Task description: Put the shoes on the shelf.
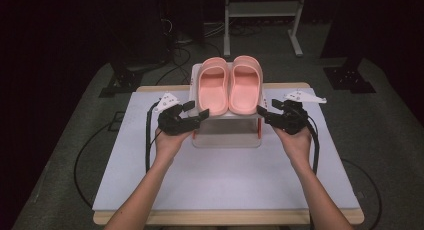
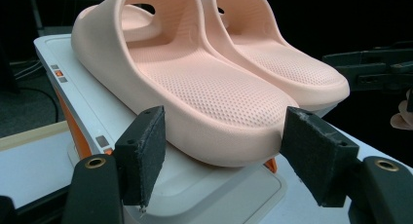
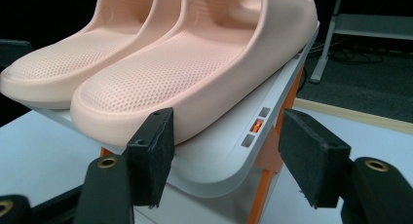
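Slippers: pink pair (image 1: pixel 229 85) side by side on white sloped stand (image 1: pixel 227 135), far middle of table (image 1: pixel 225 190).
Left slipper (image 2: pixel 195 87): heel end between left gripper (image 2: pixel 224 151) pads, none pressing.
Right slipper (image 3: pixel 195 73): heel just beyond right gripper (image 3: pixel 226 151); stand edge in the gap.
Left gripper state: jaws apart, nothing gripped.
Right gripper state: jaws apart, nothing gripped.
Spacing: grippers flank stand, left and right.

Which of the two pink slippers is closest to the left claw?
The left slipper of the pair, on the rack's left side. The left claw stands open by its heel edge; the right slipper lies nearer the right claw.
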